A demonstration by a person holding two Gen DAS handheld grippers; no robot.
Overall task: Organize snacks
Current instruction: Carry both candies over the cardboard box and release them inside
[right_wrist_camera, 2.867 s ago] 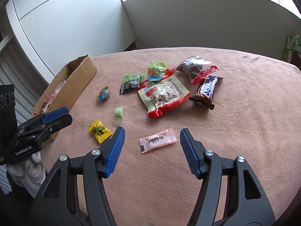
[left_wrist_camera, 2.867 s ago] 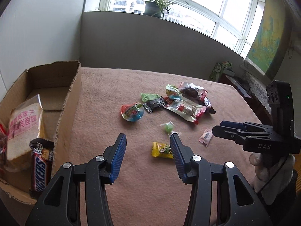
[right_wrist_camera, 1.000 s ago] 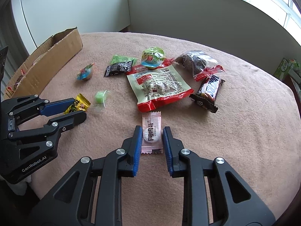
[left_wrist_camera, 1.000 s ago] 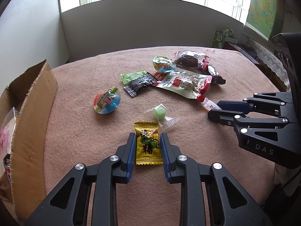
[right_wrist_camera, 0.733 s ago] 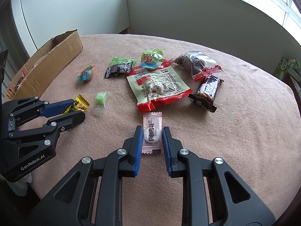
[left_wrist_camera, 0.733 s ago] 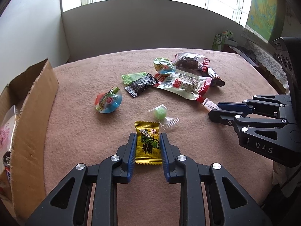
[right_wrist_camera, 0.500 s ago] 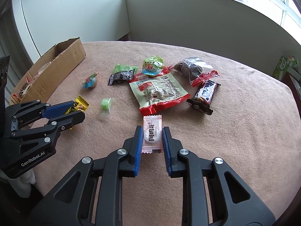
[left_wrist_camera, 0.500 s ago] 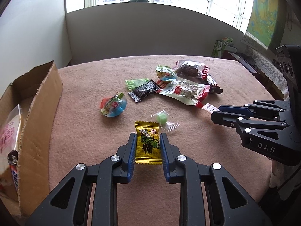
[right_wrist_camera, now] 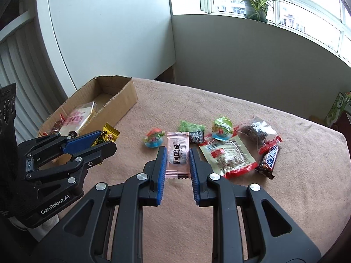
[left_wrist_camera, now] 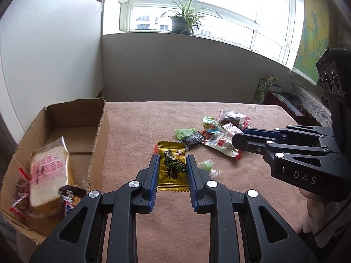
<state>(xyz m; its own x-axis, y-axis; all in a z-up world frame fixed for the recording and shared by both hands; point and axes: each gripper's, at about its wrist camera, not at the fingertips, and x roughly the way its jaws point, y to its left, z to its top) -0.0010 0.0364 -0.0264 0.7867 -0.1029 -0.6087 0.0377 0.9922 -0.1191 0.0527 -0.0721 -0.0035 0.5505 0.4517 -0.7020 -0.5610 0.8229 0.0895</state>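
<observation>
Where ribbed blue jaws clamp, a crinkly gold candy wrapper glints.

Open pink table runs bare along the near edge and far right, wide room to pass there. The cardboard box stands at the left edge, its upright wall a barrier from the table side, though its top is open and its far half lies bare behind the bread bag. A snack cluster crowds mid-table. The left hand-held gripper hangs just before the box wall, blocking the right hand-held gripper on its direct line there.
</observation>
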